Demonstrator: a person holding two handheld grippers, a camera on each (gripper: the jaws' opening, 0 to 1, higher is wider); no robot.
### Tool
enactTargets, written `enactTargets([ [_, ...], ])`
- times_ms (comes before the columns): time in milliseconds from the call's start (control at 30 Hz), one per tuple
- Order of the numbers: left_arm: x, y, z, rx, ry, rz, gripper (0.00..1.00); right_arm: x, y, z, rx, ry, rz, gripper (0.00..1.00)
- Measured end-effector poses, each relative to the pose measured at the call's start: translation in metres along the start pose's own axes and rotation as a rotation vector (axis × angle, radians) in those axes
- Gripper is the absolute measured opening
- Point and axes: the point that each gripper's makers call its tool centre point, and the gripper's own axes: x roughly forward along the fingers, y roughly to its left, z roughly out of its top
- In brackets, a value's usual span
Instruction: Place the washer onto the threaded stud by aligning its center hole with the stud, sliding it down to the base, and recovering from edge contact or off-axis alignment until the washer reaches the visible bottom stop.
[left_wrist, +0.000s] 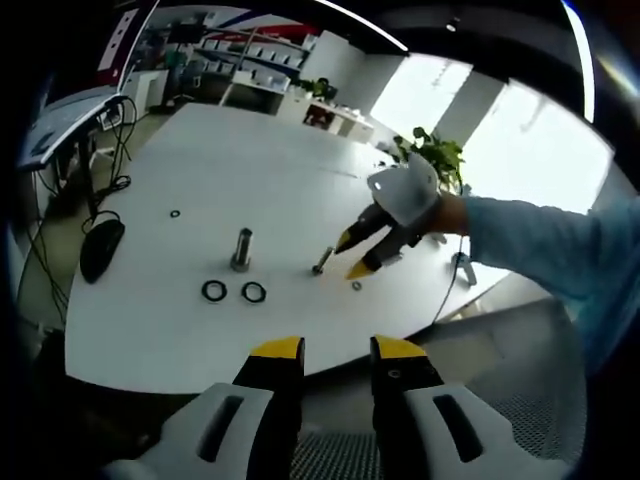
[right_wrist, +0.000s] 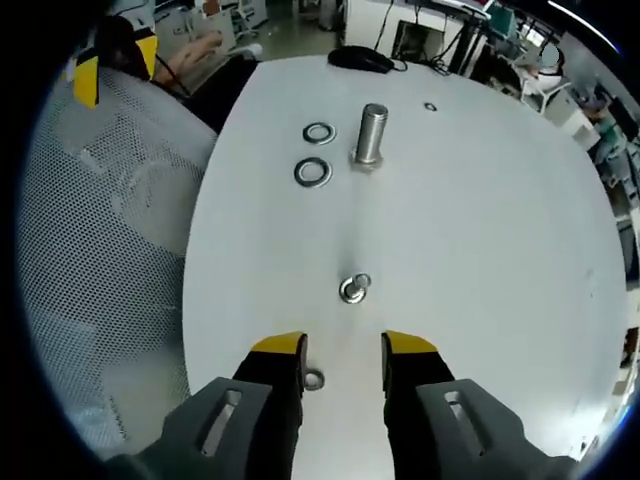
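Observation:
A short threaded stud (right_wrist: 354, 288) stands on the white table (right_wrist: 480, 260), seen almost from above just ahead of my right gripper (right_wrist: 343, 345). That gripper is open, and a small washer (right_wrist: 313, 379) lies flat on the table close to its left finger. In the left gripper view the stud (left_wrist: 322, 261) and small washer (left_wrist: 357, 286) sit by the right gripper (left_wrist: 352, 255), which a hand in a light blue sleeve holds open. My left gripper (left_wrist: 335, 350) hovers open and empty off the table's near edge.
A large upright bolt (right_wrist: 371, 133) stands farther along the table with two bigger washers (right_wrist: 313, 172) beside it. A tiny ring (right_wrist: 430, 106) and a black mouse (right_wrist: 360, 60) lie beyond. A mesh chair (right_wrist: 100, 250) borders the table edge. A potted plant (left_wrist: 435, 152) stands behind the table.

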Motion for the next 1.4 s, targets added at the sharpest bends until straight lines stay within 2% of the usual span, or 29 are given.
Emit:
enactTargets([
  [233, 0.000, 0.000, -0.001, 0.006, 0.011, 0.000, 0.24, -0.003, 0.011, -0.024, 0.041, 0.017, 0.010, 0.29],
  [433, 0.000, 0.000, -0.001, 0.004, 0.007, 0.002, 0.24, 0.006, 0.019, -0.034, 0.070, 0.038, 0.031, 0.28],
  [733, -0.001, 0.000, -0.003, 0.008, 0.011, 0.003, 0.24, 0.018, 0.019, -0.039, 0.080, 0.082, 0.050, 0.24],
  [867, 0.000, -0.001, -0.004, 0.015, 0.019, 0.000, 0.24, 0.018, 0.018, -0.039, 0.074, 0.092, 0.028, 0.21],
  [900, 0.000, -0.001, -0.004, 0.015, 0.019, -0.001, 0.24, 0.018, 0.018, -0.039, 0.055, 0.100, 0.019, 0.21],
  [933, 0.000, -0.001, -0.004, 0.014, 0.018, -0.002, 0.24, 0.018, 0.018, -0.039, -0.005, 0.117, 0.013, 0.22],
  [1033, 0.000, -0.002, -0.003, 0.015, 0.016, -0.005, 0.24, 0.019, 0.020, -0.037, 0.023, 0.138, 0.008, 0.21],
  [1167, 0.000, -0.002, -0.004, 0.019, 0.021, -0.008, 0.24, 0.019, 0.019, -0.039, 0.002, 0.147, 0.019, 0.20],
  [1233, 0.000, -0.003, -0.003, 0.021, 0.021, -0.011, 0.24, 0.019, 0.018, -0.038, 0.038, 0.152, 0.006, 0.19],
  [1400, 0.001, -0.004, -0.004, 0.027, 0.026, -0.022, 0.24, 0.020, 0.022, -0.035, 0.017, 0.150, -0.013, 0.15],
])
